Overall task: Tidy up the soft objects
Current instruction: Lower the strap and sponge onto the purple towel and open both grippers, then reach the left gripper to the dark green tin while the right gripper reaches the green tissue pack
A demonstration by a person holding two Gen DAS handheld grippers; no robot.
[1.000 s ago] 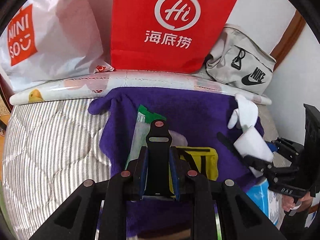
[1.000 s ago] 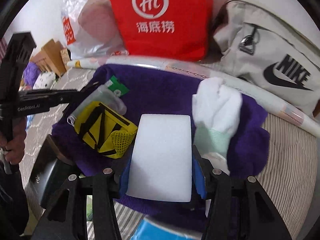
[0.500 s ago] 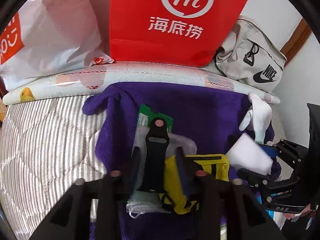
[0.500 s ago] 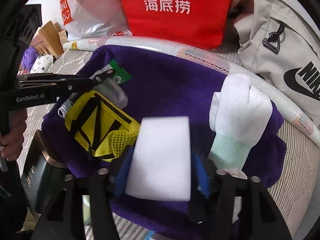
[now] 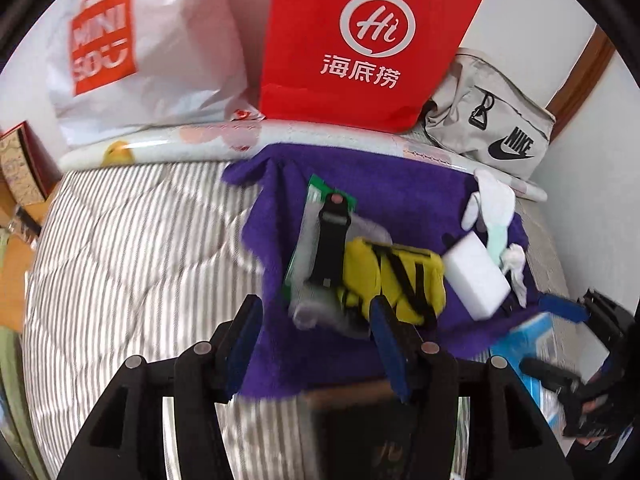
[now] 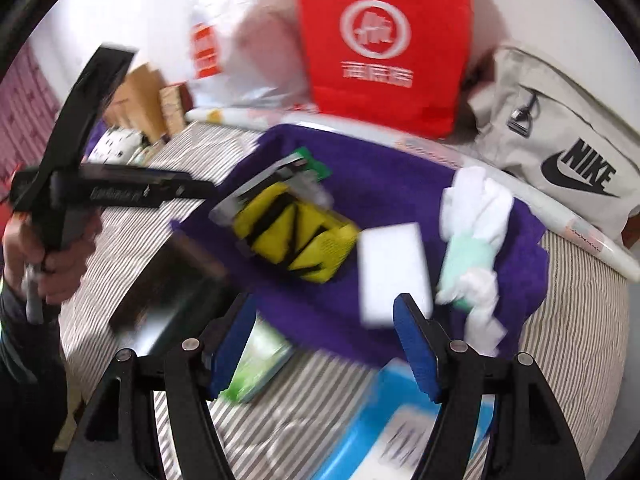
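Note:
A purple towel (image 5: 404,200) lies spread on the striped mattress. On it rest a black strap (image 5: 334,240) over a clear packet with a green header (image 5: 320,194), a yellow mesh pouch (image 5: 394,280), a white sponge block (image 5: 476,284) and a white glove with a mint cuff (image 5: 494,208). My left gripper (image 5: 316,344) hangs over the towel's near edge. Its jaws are opening and nothing is between the pads. My right gripper (image 6: 324,344) is opening too, with the white sponge block (image 6: 394,272) lying free just beyond its right pad. A hand (image 6: 56,256) holds the left gripper (image 6: 204,191).
A red paper bag (image 5: 360,40), a white Miniso bag (image 5: 140,48) and a grey Nike bag (image 5: 492,120) stand behind a rolled sheet (image 5: 180,146). A dark brown box (image 6: 168,280), a green-white packet (image 6: 260,364) and a blue packet (image 6: 400,420) lie near the towel's front.
The left gripper let go of the black strap, opened and drew back. The right gripper released the white sponge onto the towel, opened wider and also pulled back.

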